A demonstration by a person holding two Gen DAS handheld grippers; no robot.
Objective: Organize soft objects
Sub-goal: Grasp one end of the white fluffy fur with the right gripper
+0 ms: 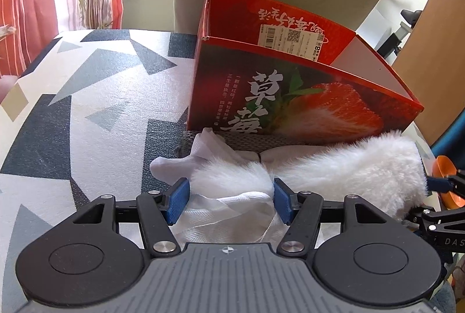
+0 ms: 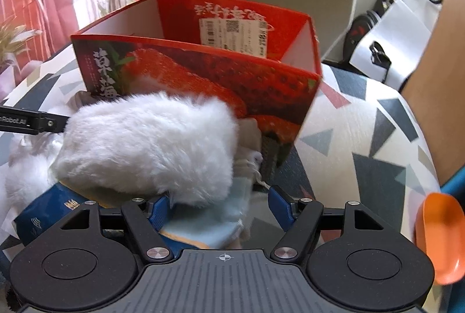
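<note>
Sunlight from the curtained window is falling across the patterned surface point(image 1: 87, 98), where soft things are lying in a heap near the camera. Nearest, the left tool point(image 1: 231, 201) is sitting with its blue pads spread, straddling the left end of a white furry piece point(image 1: 348, 167) and the white woven cloth point(image 1: 232, 214) beneath it, pinching nothing yet. To the right, the right tool point(image 2: 218, 207) is likewise spread wide, its left pad tucked under the fur's edge, with a light blue folded cloth point(image 2: 209, 223) lying between the fingers and a dark blue packet point(image 2: 43, 214) beside it on the left. Just beyond the heap, the red strawberry box point(image 1: 290, 98) is standing open-topped, touching the fur's far side, with a chair back behind it. My judgement is that the risk lies in closing on mixed layers: the left tool could be catching cloth together with fur, dragging the whole heap, and a sideways tug could be nudging the light box away, since it is resting loosely against the pile
</note>
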